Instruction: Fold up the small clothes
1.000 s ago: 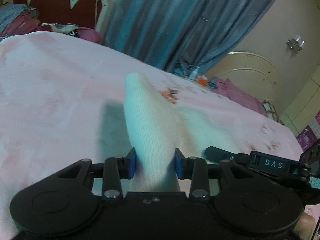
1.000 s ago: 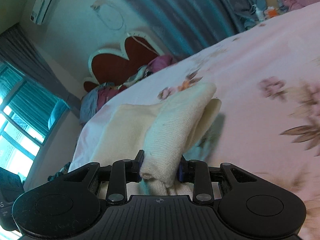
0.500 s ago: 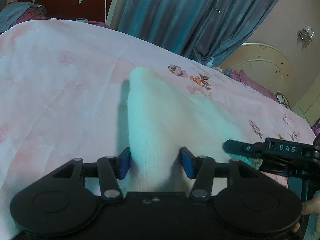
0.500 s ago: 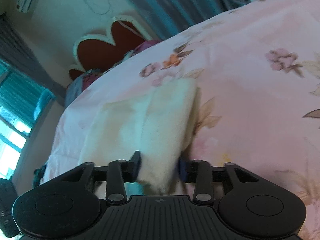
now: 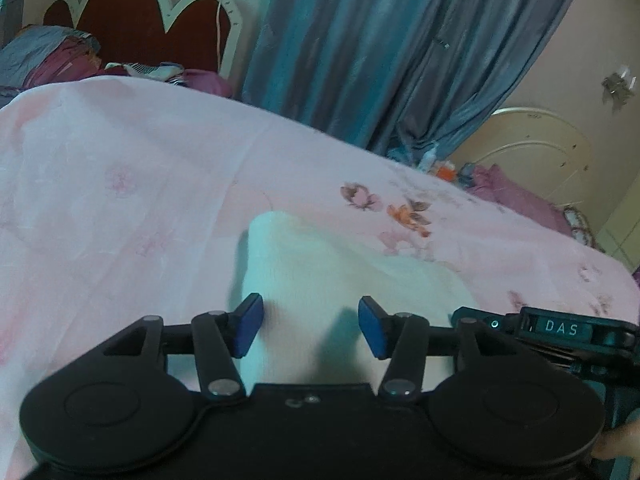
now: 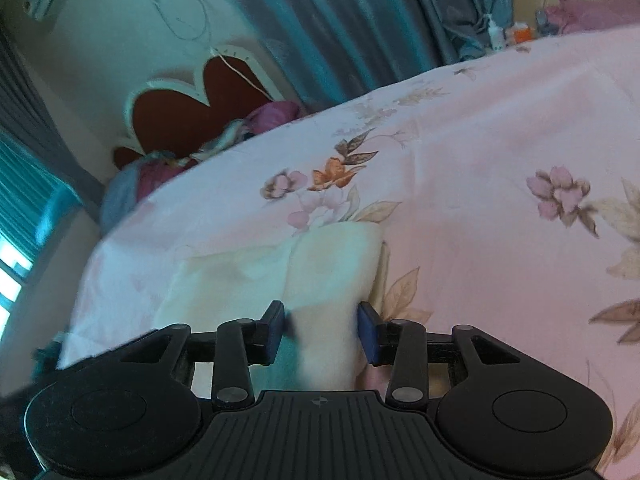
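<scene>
While the cream knit garment (image 5: 340, 280) lies folded on the pink flowered bedsheet (image 5: 120, 184), the left tool (image 5: 310, 328) sits low over its near edge with its blue pads (image 5: 248, 324) spread wide, the cloth showing between them and no pad pressing it. From the right wrist view the same garment (image 6: 332, 264) shows as a doubled strip with a flatter layer spreading out to its left, and the right tool (image 6: 322, 332) has its pads standing apart on either side of the strip; they are close to the cloth, yet a thin gap shows at each side, so the tool reads as open rather than gripping. At the right edge of the left wrist view, part of the right tool (image 5: 560, 328) reaches in just beside the garment, marked with the letters DAS. Behind the bed stand a red scalloped headboard (image 5: 132, 24) with a white rim and a blue-grey curtain (image 5: 380, 48), and bundled bedding (image 5: 48, 56) is heaped at the head of the bed.
</scene>
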Demonstrator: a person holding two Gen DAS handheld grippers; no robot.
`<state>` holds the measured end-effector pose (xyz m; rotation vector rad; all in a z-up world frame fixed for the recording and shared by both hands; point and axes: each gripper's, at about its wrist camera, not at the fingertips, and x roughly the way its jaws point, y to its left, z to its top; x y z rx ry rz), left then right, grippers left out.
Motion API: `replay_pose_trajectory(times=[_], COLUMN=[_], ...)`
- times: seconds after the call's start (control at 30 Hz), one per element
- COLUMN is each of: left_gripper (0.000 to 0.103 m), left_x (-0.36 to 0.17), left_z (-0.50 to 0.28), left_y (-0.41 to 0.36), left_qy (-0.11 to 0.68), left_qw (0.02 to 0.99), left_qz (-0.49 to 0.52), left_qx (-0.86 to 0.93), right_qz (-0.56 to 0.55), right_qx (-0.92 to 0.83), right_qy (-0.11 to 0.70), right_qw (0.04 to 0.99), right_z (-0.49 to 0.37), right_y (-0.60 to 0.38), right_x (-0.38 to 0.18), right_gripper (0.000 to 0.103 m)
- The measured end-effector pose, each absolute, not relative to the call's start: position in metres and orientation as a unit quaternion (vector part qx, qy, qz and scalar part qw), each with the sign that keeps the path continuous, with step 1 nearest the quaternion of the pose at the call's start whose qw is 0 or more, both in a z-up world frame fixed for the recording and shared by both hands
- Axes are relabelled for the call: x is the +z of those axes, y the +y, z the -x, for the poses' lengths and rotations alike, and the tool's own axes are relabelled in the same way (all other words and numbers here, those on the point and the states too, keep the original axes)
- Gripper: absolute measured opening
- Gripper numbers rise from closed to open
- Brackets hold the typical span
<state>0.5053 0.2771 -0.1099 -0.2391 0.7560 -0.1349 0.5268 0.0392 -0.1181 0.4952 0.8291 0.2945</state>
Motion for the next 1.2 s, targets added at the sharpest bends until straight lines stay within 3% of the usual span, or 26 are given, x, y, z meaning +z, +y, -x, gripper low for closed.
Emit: replay_pose_trajectory(times=[0.33,0.63,1.2], left_gripper=[0.053,0.051,0.052], left_x=[-0.12,-0.105,-0.115], left_z=[-0.507,-0.469,-0.423], left_y=[0.28,0.274,0.27], left_qy=[0.382,0.371,0.403], left_qw=[0.915,0.923,0.909], left_qz=[0.115,0.09,0.083], left_qx=[-0.054,-0.054,-0.066], right_qz=[-0.192,-0.183,-0.127], right_qx=[0.109,0.148,0.122], right_qy=[0.414,0.373,0.417], right_qw=[0.883,0.897,0.892], right_z=[-0.547,-0.483,-0.444], right_y=[0.048,0.045,0.055], right_x=[-0.135,-0.094,-0.124], right_gripper=[0.04,0.041,0.04])
